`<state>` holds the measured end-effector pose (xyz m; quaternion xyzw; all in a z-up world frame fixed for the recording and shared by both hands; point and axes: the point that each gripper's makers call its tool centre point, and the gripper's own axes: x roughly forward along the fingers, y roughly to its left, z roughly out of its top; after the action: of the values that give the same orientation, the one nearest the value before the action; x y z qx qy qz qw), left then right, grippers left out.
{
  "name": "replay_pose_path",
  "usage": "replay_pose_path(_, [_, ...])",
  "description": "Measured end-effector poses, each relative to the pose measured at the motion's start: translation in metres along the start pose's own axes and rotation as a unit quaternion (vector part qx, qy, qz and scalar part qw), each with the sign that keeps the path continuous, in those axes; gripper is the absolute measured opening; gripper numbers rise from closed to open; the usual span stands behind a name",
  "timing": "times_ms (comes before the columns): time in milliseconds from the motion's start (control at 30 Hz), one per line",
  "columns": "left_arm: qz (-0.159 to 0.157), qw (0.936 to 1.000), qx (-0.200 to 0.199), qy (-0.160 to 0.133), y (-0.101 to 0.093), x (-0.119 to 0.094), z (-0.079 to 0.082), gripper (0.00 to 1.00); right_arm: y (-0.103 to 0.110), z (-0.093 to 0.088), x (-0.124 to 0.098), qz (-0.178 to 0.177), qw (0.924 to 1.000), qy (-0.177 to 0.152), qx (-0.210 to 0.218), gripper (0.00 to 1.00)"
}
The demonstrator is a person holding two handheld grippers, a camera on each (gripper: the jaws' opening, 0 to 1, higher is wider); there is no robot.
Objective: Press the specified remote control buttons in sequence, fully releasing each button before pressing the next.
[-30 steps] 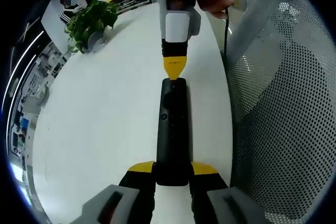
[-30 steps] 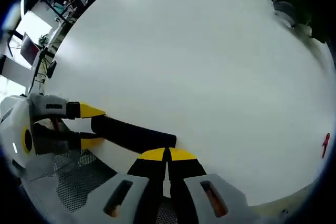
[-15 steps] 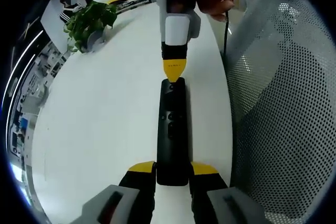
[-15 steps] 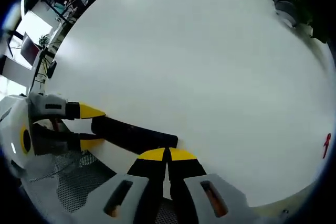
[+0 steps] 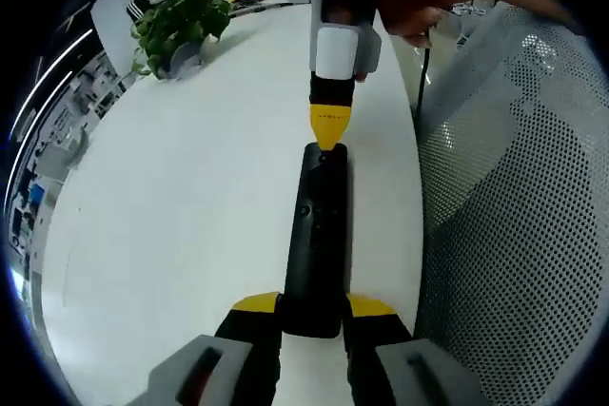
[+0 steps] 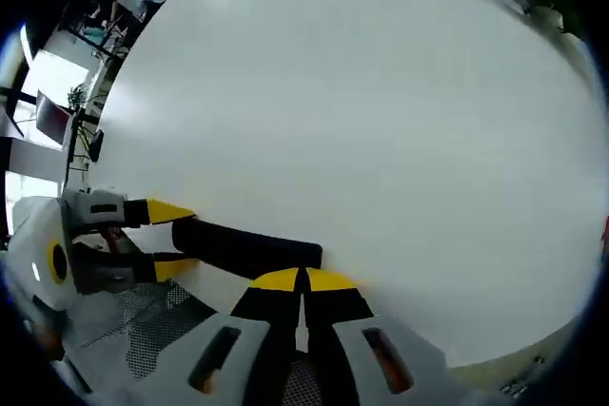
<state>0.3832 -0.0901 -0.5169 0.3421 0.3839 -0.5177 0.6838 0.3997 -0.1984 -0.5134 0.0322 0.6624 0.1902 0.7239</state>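
Remote control (image 5: 319, 235): black, on the white table (image 5: 171, 216) near its right edge, long axis running straight away from the left gripper (image 5: 312, 307), which pinches its near end. Right gripper (image 5: 330, 126): jaws pressed together, tip down on the far end, over the buttons.

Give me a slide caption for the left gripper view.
Left gripper holds black remote on white table while right gripper touches its far end.

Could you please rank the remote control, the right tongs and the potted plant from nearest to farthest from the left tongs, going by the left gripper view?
1. Remote control, gripped between the left tongs.
2. Right tongs, at the remote's far end.
3. Potted plant, far corner of the table.
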Motion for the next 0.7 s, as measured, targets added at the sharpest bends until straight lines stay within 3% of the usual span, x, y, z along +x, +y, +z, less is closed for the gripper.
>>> replay_pose_path(100, [-0.005, 0.9999, -0.011, -0.004, 0.0005, 0.0005, 0.0004, 0.25, -0.0016, 0.0022, 0.001, -0.04, 0.9981, 0.002, -0.048, 0.0])
replay_pose_path(167, [-0.01, 0.9997, -0.019, -0.008, 0.0008, 0.0009, 0.0004, 0.25, 0.0, 0.0024, 0.0017, -0.049, 0.9974, 0.0, -0.052, 0.0])
replay_pose_path(433, [-0.013, 0.9995, -0.018, -0.021, -0.0002, 0.0008, 0.0011, 0.25, -0.0017, 0.0013, 0.0001, -0.024, 0.9984, -0.02, -0.048, 0.0])
replay_pose_path(700, [-0.014, 0.9991, -0.02, -0.034, -0.0009, 0.0006, 0.0017, 0.24, 0.0002, 0.0018, -0.0007, -0.029, 0.9972, -0.025, -0.065, 0.0])
